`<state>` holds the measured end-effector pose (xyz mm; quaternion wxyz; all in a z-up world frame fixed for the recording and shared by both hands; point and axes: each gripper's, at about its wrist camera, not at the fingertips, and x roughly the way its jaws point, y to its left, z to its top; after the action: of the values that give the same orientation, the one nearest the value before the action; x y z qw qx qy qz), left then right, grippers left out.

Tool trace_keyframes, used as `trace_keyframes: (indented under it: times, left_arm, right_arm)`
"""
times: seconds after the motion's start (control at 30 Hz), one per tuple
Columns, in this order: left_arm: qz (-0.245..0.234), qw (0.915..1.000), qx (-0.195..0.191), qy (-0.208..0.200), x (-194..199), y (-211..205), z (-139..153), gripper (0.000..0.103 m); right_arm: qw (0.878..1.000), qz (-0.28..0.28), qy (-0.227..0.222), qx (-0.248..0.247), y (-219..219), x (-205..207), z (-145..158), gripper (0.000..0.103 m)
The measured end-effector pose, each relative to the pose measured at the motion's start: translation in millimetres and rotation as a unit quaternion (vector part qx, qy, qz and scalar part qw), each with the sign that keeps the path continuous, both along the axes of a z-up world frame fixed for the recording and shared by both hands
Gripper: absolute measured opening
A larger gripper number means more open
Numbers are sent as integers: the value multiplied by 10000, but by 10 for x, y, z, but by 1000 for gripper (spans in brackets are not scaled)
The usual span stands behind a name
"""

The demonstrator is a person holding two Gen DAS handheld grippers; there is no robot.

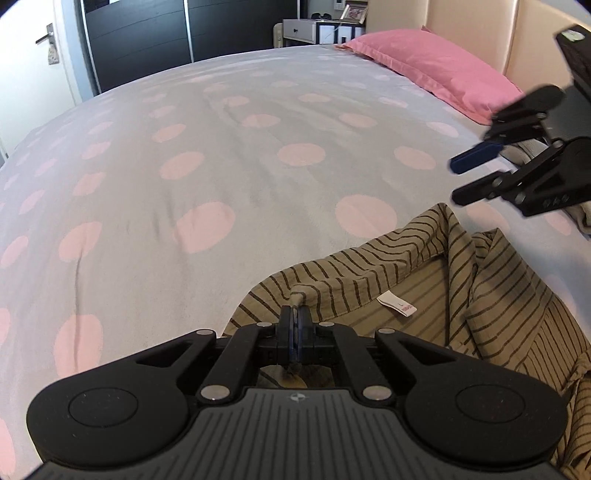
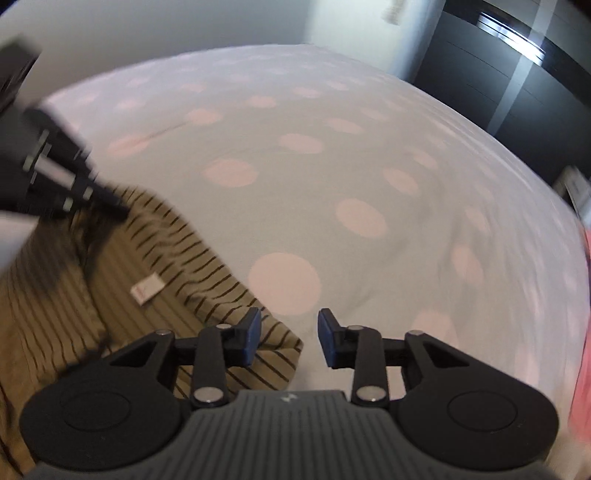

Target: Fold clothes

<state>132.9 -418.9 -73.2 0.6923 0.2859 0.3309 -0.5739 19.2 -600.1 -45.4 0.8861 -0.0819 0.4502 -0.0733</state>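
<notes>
A tan shirt with dark stripes [image 1: 424,280] lies rumpled on the bed, collar up, with a white neck label [image 1: 397,303] showing. My left gripper [image 1: 294,317] is shut on a pinch of the collar's edge. In the right wrist view it shows blurred at the upper left as the left gripper [image 2: 107,203], on the same shirt [image 2: 166,251]. My right gripper [image 2: 290,339] stands open above the shirt's near corner and the bedspread, with nothing pressed between its blue pads [image 2: 253,334]. The left wrist view shows the right gripper [image 1: 474,177] open in the air, right of the collar.
The grey bedspread with pink dots [image 1: 221,147] stretches far to the left and ahead. A pink pillow [image 1: 424,62] lies against the beige headboard [image 1: 472,29]. Beyond the bed are a dark wardrobe [image 1: 147,33], a white door [image 1: 37,55] and a nightstand [image 1: 301,31].
</notes>
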Motion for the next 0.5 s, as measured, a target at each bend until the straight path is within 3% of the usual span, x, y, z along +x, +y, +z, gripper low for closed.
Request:
trace_keyframes:
  times: [0.2,0.37,0.43,0.47,0.5]
  left_arm:
    - [-234,9997,-62,-82,-11,20,26,0]
    - [-417,9989,-150,-143,-29,62,48,0]
    - [-429,9989,-167,-111,-17,75,53,0]
    - [-422,9990,-148,-87,-11,74,46,0]
    - [-414,9990,-127,-61,-6,72,39,0]
  right_arm:
    - [9886,1308,667,-348,141,278,-263,51]
    - [9780,1689,1118,-495,202,452,-526,53]
    - [9770,1639,1289,-454,163,491,-611,47]
    - [9786,1536,1333,-303,111,472,-601,39]
    - [9796,1453,1378,-147,69,438,-577,13]
